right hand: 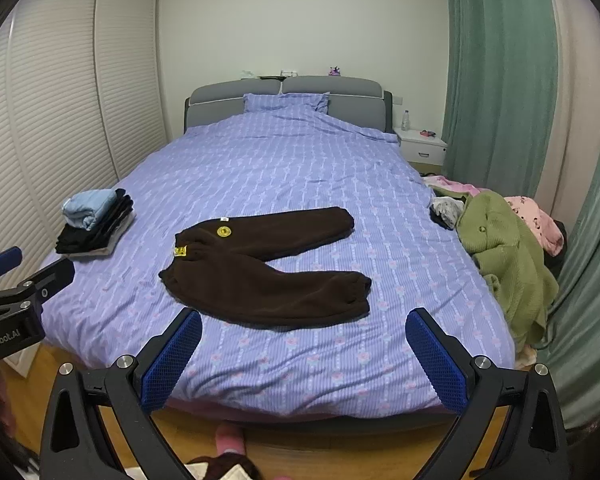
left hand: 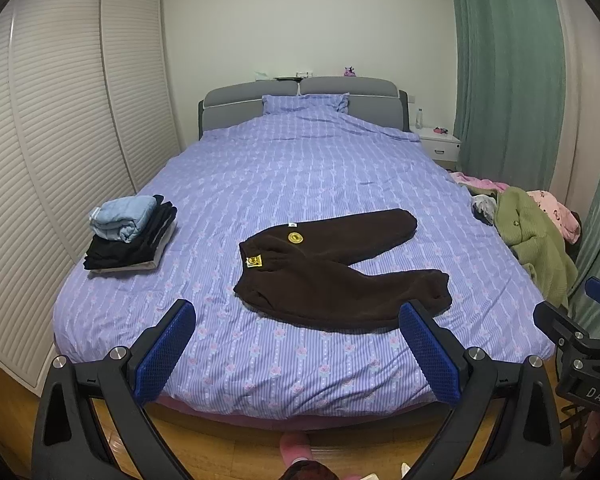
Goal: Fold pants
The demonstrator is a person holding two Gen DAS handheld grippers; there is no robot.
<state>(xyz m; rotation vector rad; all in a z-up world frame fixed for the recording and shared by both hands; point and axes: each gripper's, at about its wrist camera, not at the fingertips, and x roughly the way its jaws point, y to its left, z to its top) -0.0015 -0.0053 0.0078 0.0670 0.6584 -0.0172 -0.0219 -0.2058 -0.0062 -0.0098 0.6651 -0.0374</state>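
Note:
Dark brown fleece pants lie spread flat on the purple bed cover, waistband to the left with a yellow tag, both legs pointing right and splayed apart. They also show in the right wrist view. My left gripper is open and empty, held above the foot of the bed, short of the pants. My right gripper is open and empty, also at the bed's foot, in front of the near leg. Neither touches the pants.
A stack of folded clothes sits on the bed's left edge. A pile of unfolded clothes with a green sweater lies at the right edge. Louvred wardrobe doors stand at left, green curtains and a white nightstand at right.

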